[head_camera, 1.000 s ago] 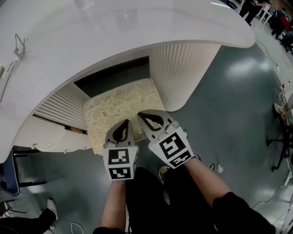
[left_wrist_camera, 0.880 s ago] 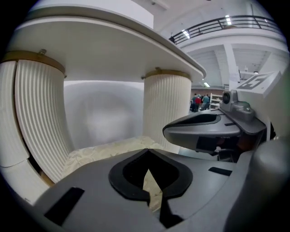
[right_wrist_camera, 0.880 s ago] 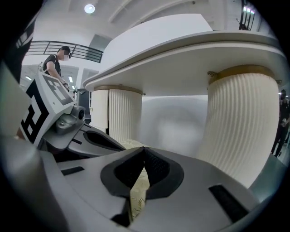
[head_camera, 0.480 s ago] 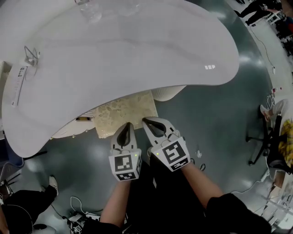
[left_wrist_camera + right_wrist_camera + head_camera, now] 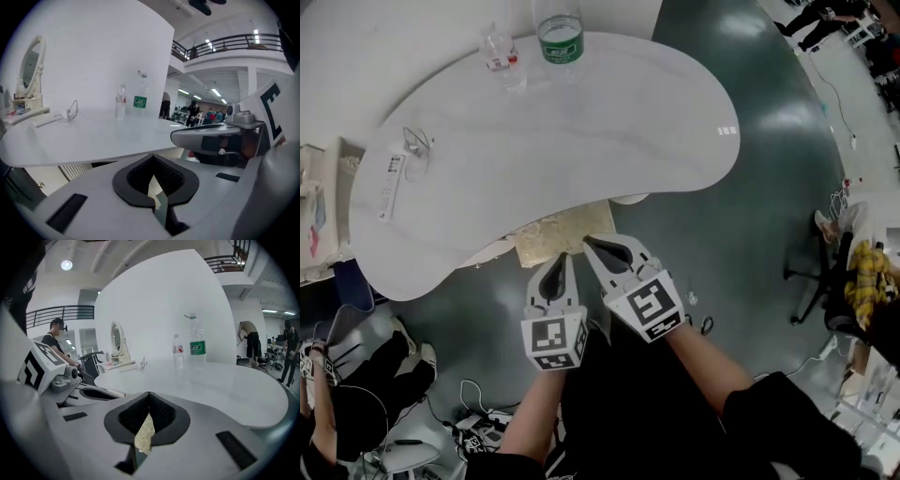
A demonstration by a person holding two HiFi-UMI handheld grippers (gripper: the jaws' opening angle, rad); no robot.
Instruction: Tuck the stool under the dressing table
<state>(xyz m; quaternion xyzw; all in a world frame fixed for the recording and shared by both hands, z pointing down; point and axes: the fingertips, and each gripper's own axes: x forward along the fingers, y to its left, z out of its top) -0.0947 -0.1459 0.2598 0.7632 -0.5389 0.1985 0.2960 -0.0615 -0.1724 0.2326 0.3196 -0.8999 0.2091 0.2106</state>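
Note:
The white kidney-shaped dressing table [image 5: 581, 131] fills the upper head view. The stool, with a beige patterned seat [image 5: 565, 234], stands mostly under the table's near edge; only a strip of the seat shows. My left gripper [image 5: 560, 260] and right gripper [image 5: 592, 244] hang side by side above and in front of it, both shut with nothing in them. In the left gripper view the left gripper [image 5: 152, 161] has its jaws together, level with the tabletop [image 5: 93, 136]. The right gripper [image 5: 149, 399] looks the same, and a sliver of the seat shows through its slit.
On the table stand a green-labelled bottle [image 5: 558, 33], a small red-labelled bottle [image 5: 500, 56], a wire holder [image 5: 414, 141] and, at its left end, an oval mirror [image 5: 29, 65]. A seated person [image 5: 356, 375] and floor cables [image 5: 478, 412] are at lower left, an office chair [image 5: 825, 281] at right.
Both grippers have risen well above the stool, still shut. The head view has climbed too: the whole tabletop now shows, and far less of the stool seat.

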